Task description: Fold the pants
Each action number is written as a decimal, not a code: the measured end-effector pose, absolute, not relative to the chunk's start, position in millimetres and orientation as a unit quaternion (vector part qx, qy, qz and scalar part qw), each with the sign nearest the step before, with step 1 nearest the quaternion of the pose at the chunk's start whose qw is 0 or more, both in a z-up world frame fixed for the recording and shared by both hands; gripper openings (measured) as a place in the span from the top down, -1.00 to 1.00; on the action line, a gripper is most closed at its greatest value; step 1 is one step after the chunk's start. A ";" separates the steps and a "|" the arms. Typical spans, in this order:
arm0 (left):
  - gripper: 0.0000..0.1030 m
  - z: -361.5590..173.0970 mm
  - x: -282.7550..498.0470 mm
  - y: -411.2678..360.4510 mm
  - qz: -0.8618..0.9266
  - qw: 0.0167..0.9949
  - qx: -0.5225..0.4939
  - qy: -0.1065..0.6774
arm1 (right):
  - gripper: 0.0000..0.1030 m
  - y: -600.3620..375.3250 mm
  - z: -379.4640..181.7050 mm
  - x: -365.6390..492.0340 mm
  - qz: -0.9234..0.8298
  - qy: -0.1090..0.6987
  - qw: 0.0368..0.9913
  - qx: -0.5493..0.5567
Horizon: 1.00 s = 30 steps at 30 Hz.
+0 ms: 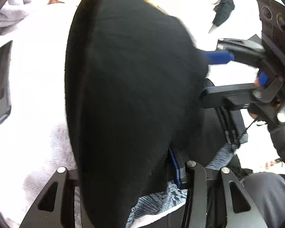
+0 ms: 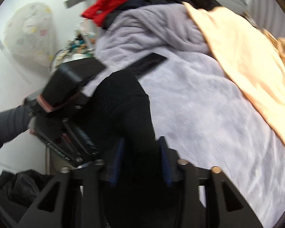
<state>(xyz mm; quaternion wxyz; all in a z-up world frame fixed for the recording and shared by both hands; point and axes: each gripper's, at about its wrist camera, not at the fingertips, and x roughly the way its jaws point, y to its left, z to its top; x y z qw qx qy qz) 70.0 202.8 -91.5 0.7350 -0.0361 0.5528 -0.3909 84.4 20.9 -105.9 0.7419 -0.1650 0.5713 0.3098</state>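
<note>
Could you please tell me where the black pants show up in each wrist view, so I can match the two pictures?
Left wrist view: the black pants fill the centre, from the top edge down to the bottom, between this hand-held gripper's fingers.
Right wrist view: the black pants sit at centre-left, running down between the blue pads at the bottom.
Shared landmark: the pale lavender blanket beneath the pants.

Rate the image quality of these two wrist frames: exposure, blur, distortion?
Left wrist view: the pale blanket is blown out to near white, the black pants show little detail, and the right gripper is smeared. Right wrist view: exposure is better but there is motion blur throughout, strongest on the left gripper. Both show fisheye bending and dark corners.
</note>
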 end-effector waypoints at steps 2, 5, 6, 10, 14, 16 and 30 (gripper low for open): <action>0.23 -87.7 65.1 195.7 -0.375 0.743 -0.011 0.553 | -0.16 6.3 -95.2 81.0 0.297 0.574 0.746 -0.163; 0.32 -78.4 62.8 194.0 -0.363 0.744 -0.013 0.561 | -0.30 -25.4 -81.6 56.6 0.294 0.578 0.737 -0.190; 0.37 -74.6 62.8 192.9 -0.362 0.745 -0.013 0.560 | -0.40 -34.5 -82.2 45.2 0.292 0.583 0.728 -0.213; 0.42 -54.8 47.6 184.9 -0.352 0.756 0.014 0.552 | -0.40 -67.3 -110.5 7.0 0.277 0.621 0.686 -0.259; 0.43 -35.9 35.1 176.0 -0.338 0.765 0.032 0.547 | -0.40 -79.8 -147.3 3.3 0.263 0.640 0.671 -0.267; 0.46 -24.2 28.5 170.8 -0.340 0.767 0.030 0.543 | -0.55 -83.8 -165.4 10.4 0.260 0.644 0.670 -0.263; 0.46 23.5 32.9 126.2 -0.325 0.796 0.069 0.506 | -0.56 -89.1 -151.6 -7.7 0.256 0.615 0.671 -0.326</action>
